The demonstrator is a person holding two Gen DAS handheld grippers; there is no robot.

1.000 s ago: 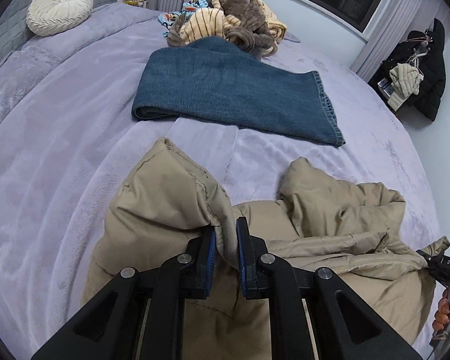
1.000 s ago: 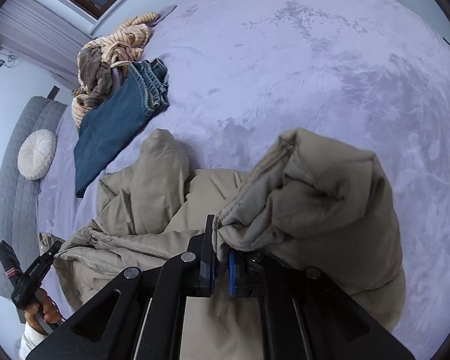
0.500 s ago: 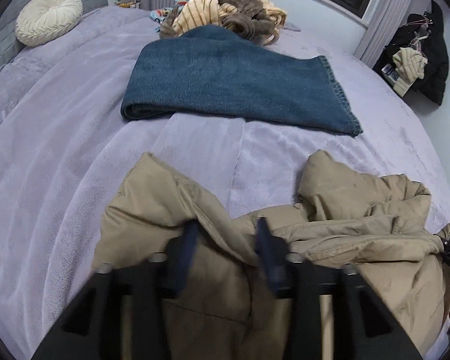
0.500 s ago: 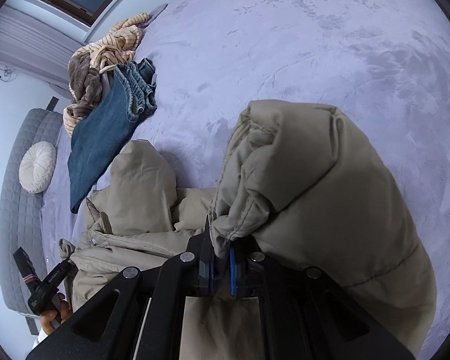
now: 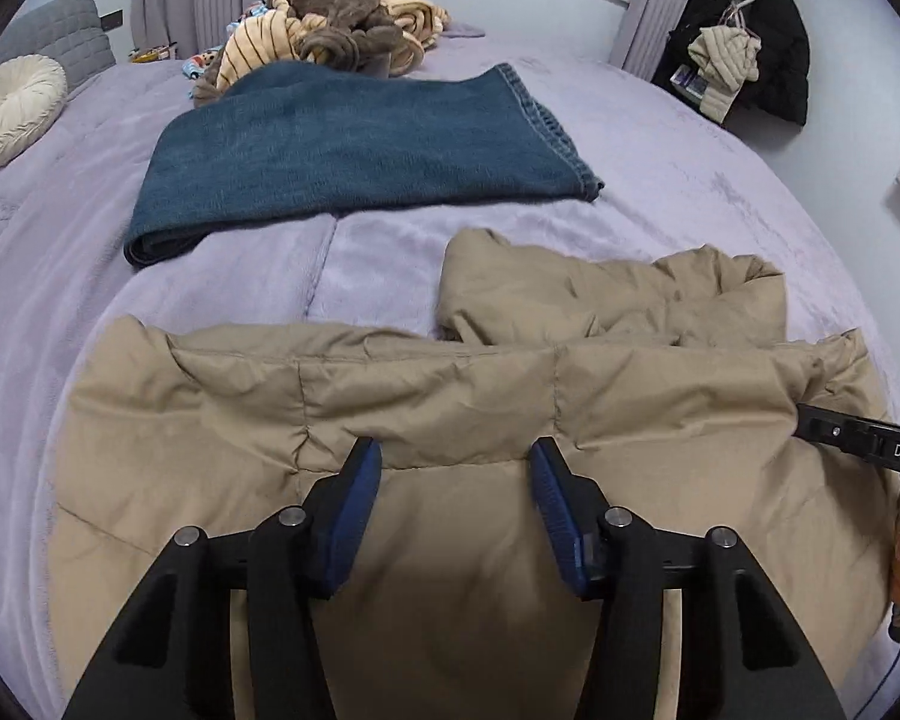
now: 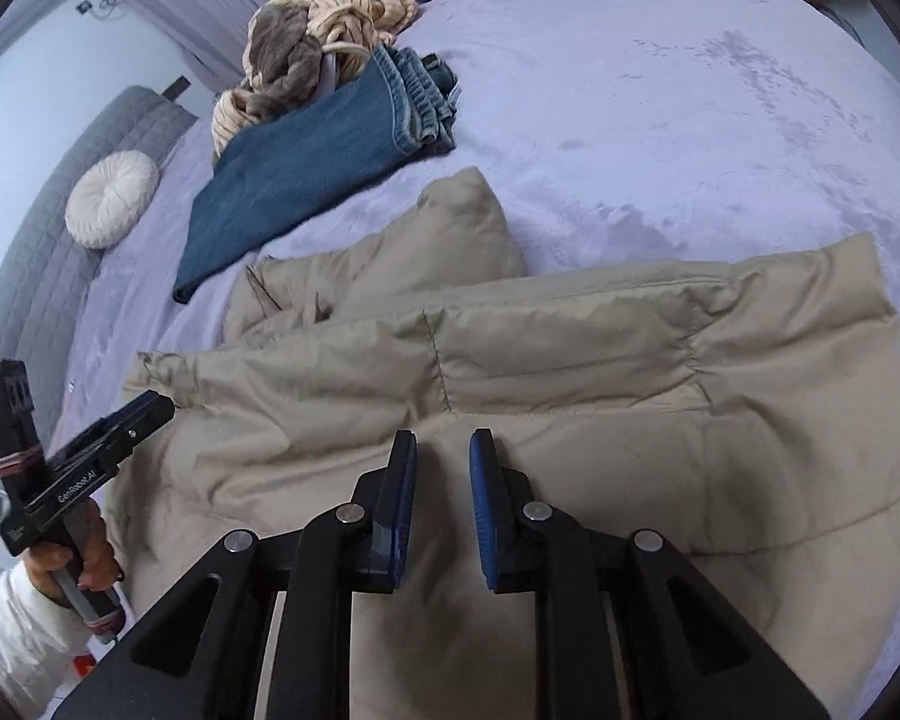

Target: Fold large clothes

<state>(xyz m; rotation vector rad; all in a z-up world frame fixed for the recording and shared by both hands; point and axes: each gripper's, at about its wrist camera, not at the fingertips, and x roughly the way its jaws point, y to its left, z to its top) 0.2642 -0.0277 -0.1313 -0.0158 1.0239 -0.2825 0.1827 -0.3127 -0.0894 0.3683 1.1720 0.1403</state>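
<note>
A tan puffer jacket (image 5: 510,408) lies spread on the lilac bed, its near edge folded over in a straight band; it also shows in the right wrist view (image 6: 570,372). One sleeve (image 5: 600,294) lies bunched beyond the fold. My left gripper (image 5: 456,456) is open just above the jacket, holding nothing. My right gripper (image 6: 443,450) is open a little, empty, over the jacket's fold. The left gripper also shows at the left of the right wrist view (image 6: 156,408), at the jacket's corner.
Folded blue jeans (image 5: 354,150) lie beyond the jacket. A heap of striped and brown clothes (image 5: 342,30) sits at the far side. A round cream cushion (image 5: 12,111) rests by the grey headboard. Dark coats (image 5: 744,30) hang at the far right.
Both grippers carried the jacket's edge forward, laid it down as a flat fold, and opened. The left let go first, then the right.
</note>
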